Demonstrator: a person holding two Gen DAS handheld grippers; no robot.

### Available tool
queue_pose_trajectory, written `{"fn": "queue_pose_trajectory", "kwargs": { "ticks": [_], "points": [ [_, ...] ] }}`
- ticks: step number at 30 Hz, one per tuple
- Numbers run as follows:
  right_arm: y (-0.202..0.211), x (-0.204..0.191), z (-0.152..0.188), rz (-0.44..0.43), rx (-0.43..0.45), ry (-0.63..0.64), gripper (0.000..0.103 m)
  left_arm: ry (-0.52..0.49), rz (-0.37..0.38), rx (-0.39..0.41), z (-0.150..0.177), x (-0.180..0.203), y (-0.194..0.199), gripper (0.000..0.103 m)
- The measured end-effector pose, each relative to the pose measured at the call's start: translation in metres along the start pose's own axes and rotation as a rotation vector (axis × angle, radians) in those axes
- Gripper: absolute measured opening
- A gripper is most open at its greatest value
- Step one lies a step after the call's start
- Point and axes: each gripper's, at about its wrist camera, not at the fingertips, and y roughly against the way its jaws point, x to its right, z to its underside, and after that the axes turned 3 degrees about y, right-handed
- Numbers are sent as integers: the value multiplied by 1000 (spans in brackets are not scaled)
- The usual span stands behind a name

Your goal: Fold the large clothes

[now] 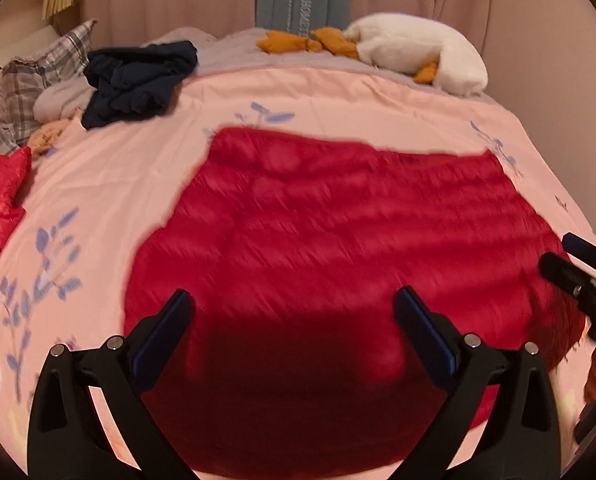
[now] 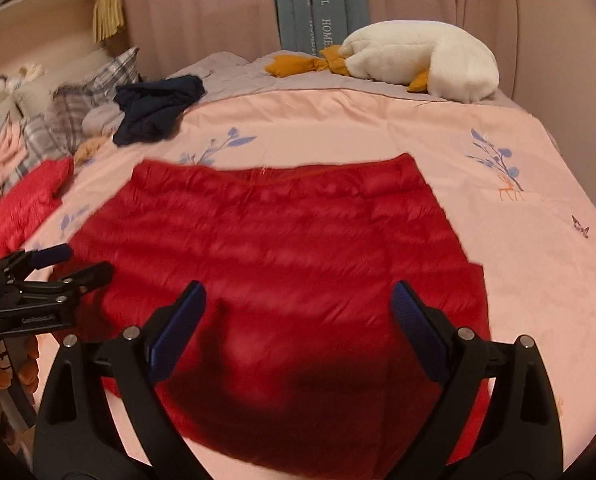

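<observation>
Both claws hang over the pink bedspread (image 1: 138,168) with fingers spread wide and nothing between them. Left gripper (image 1: 294,304) has the red quilted garment (image 1: 337,220) lying flat directly beneath and ahead; right gripper (image 2: 298,296) hovers over that same garment's near part, touching nothing I can see.

You have a bright red quilted jacket (image 2: 282,248) on a pale pink bedspread (image 2: 517,264) printed with blue leafy sprigs. Behind it you see a navy garment (image 2: 158,110), grey plaid pillows (image 1: 26,88), and a white plush goose (image 2: 421,58) with mustard-orange feet. Your grippers are black with blue pads (image 2: 415,316).
</observation>
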Motion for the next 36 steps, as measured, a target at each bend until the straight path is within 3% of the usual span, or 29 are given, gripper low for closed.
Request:
{"fn": "queue_pose_trajectory", "kwargs": {
  "ticks": [2,5,14,20,36],
  "points": [
    [-18,-4,11,4,-72,11,95,-15,-26,-15,7,6,-9,102],
    [-29,-4,15,8,-103,19,96,-31,-42,-28,8,9,-13,102],
    [16,6,21,27,-36,-5,96,-2,-34,-6,22,0,16,102],
    [-3,29,37,28,-132,-60,96,-3,-28,-48,33,-2,4,102],
    [18,58,50,63,-129,-134,96,11,-54,-55,41,-16,16,102]
  ]
}}
